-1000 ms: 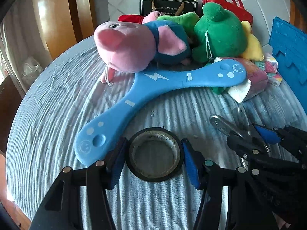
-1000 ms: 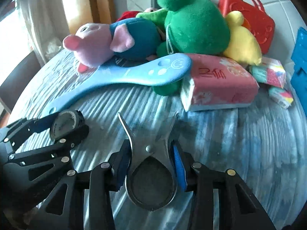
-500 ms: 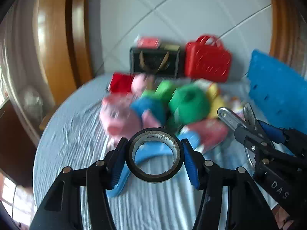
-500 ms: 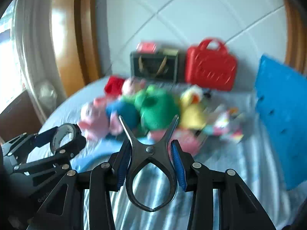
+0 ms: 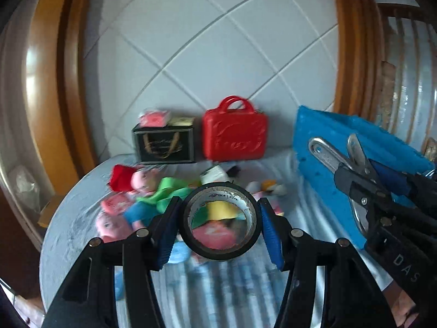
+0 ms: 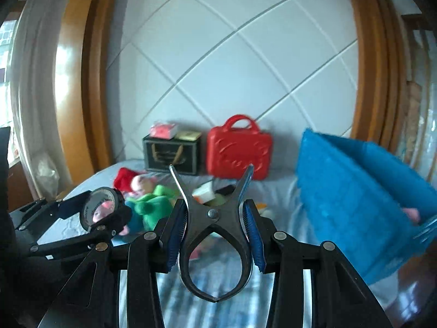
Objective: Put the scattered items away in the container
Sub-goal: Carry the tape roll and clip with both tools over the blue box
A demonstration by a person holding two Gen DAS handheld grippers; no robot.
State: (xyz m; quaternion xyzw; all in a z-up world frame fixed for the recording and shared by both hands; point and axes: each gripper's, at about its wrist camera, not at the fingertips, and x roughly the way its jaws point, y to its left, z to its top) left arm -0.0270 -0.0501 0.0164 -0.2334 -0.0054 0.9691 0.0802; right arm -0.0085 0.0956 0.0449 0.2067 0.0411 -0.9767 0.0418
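Note:
My left gripper [image 5: 220,222] is shut on a black roll of tape [image 5: 188,228] and holds it high above the table; it also shows in the right wrist view [image 6: 102,213]. My right gripper [image 6: 214,232] is shut on a metal clip [image 6: 213,213], also raised; the clip shows at the right of the left wrist view [image 5: 327,153]. The blue container [image 6: 355,202] stands at the right, its opening turned away. Plush toys [image 5: 161,196] lie in a heap on the blue-covered table [image 5: 76,218] below.
A red toy suitcase [image 5: 235,134] and a black box [image 5: 164,143] with small packets on top stand against the tiled wall at the back. A wooden frame borders the wall on both sides. A blue boomerang lies partly hidden under my left gripper.
Both grippers have lifted from the table surface with the tape and the clip in them, and the views have tilted up toward the wall. The toys now look farther away.

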